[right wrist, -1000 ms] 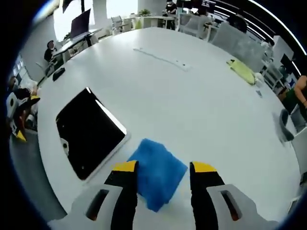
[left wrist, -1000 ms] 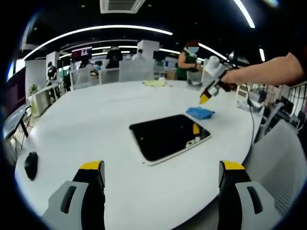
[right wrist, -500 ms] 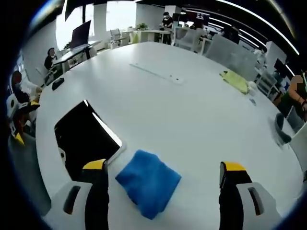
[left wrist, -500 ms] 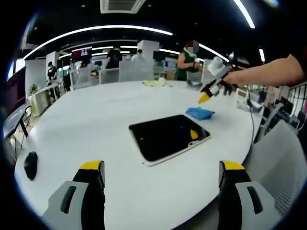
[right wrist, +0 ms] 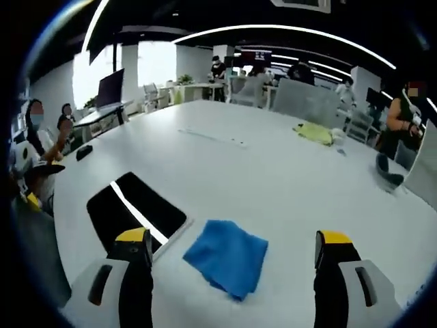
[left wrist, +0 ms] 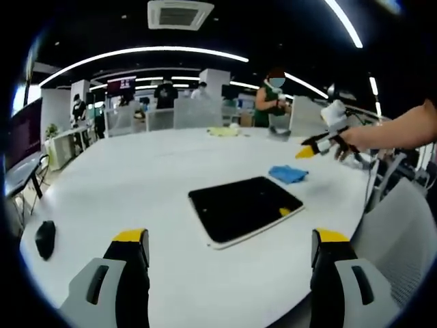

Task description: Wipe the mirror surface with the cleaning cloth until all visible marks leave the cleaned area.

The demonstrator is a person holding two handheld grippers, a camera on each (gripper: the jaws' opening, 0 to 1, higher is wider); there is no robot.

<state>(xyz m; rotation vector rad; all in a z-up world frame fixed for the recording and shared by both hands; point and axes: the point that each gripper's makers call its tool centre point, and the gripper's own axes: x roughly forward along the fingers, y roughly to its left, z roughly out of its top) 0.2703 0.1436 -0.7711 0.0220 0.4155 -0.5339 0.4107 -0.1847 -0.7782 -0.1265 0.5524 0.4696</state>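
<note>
The mirror lies flat on the white table, dark-faced with a pale rim. The blue cleaning cloth rests on the table just beside the mirror's edge, apart from both tools. The right gripper hangs above the cloth with its jaws spread wide, grasping nothing; in the left gripper view it shows at the far right, held in a hand. The left gripper sits at the near table edge, jaws released and wide apart. A yellow cloth lies on the far side.
</note>
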